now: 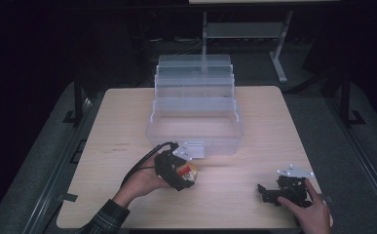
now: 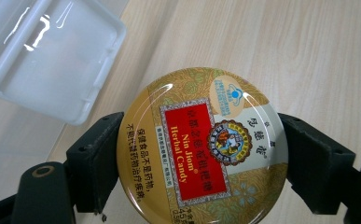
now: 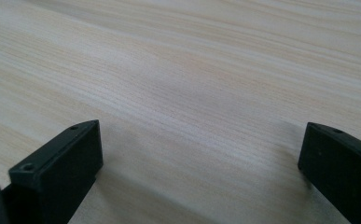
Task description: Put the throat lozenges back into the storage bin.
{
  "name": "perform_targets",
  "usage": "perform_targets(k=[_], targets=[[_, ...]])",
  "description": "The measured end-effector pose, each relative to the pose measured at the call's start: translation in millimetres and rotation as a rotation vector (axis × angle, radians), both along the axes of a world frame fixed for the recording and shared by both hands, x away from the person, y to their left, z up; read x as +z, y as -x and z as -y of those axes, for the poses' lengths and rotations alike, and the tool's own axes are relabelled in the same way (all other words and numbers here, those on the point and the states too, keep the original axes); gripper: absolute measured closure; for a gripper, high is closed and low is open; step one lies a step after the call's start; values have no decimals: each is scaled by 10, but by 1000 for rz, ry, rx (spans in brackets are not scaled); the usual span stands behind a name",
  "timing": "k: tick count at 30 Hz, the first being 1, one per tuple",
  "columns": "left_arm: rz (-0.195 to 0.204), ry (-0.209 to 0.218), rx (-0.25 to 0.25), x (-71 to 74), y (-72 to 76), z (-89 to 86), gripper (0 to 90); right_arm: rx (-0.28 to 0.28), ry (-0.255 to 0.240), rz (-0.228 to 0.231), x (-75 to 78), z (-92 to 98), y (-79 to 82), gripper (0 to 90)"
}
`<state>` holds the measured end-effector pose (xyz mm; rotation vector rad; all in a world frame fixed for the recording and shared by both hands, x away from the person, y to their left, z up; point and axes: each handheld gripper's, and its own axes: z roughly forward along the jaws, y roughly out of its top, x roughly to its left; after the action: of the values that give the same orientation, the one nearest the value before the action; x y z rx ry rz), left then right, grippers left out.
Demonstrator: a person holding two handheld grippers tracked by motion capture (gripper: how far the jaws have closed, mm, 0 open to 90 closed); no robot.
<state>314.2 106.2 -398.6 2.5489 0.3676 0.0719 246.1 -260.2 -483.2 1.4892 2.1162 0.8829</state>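
A round gold candy tin (image 2: 201,149) with a red label reading "Nin Jiom Herbal Candy" sits between the two black jaws of my left gripper (image 2: 201,158), which press on its left and right rim. In the high view that left gripper (image 1: 179,170) holds the tin (image 1: 188,171) just above the table, in front of the clear plastic box (image 1: 196,131). My right gripper (image 1: 269,192) rests low at the front right of the table, jaws wide apart. In the right gripper view only bare wood lies between the open jaws of the right gripper (image 3: 201,163).
The clear tiered organiser box stands open at the table's middle back, its front corner (image 2: 52,60) close to the tin. The light wooden table (image 1: 254,122) has dark floor around it. A metal stand (image 1: 278,53) is behind the table.
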Motion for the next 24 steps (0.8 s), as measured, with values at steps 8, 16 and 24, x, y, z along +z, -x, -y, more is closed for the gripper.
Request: perform_targets(k=[8,16,24], targets=[[-3,3,5,71,-50,-39,197,-1,-2,0,0,-1,0,0],[-10,18,24,112,-93,-72,196,0,-2,-1,1,-1,1,0],[2,5,20,212,-144,-116,196,1,-2,0,1,-1,1,0]])
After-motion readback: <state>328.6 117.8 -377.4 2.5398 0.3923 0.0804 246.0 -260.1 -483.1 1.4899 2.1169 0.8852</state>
